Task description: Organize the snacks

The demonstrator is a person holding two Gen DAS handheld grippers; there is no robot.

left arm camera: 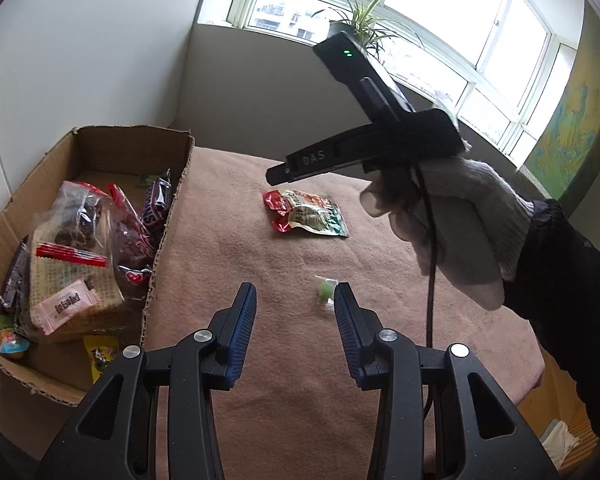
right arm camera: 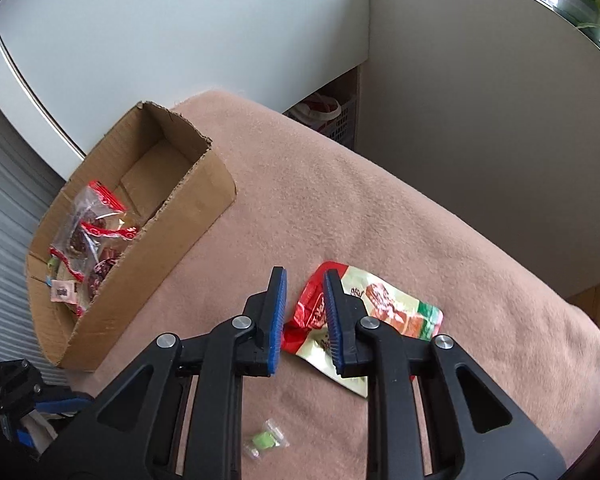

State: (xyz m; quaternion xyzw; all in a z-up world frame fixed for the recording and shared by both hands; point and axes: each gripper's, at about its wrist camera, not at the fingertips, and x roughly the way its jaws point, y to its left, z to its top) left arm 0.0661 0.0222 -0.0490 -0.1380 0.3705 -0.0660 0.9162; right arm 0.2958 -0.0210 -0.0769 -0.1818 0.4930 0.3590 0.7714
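You are in a home, likely a living room: a wide window point(left arm camera: 440, 28) with a potted spider plant point(left arm camera: 364, 16) on its sill, a table point(left arm camera: 260, 240) draped in a pinkish blanket, a cardboard box point(left arm camera: 120, 148) of snacks

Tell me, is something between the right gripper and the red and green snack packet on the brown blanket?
Nothing visible. The right gripper hangs open just above the red and green snack packet, with only bare brown blanket around it.
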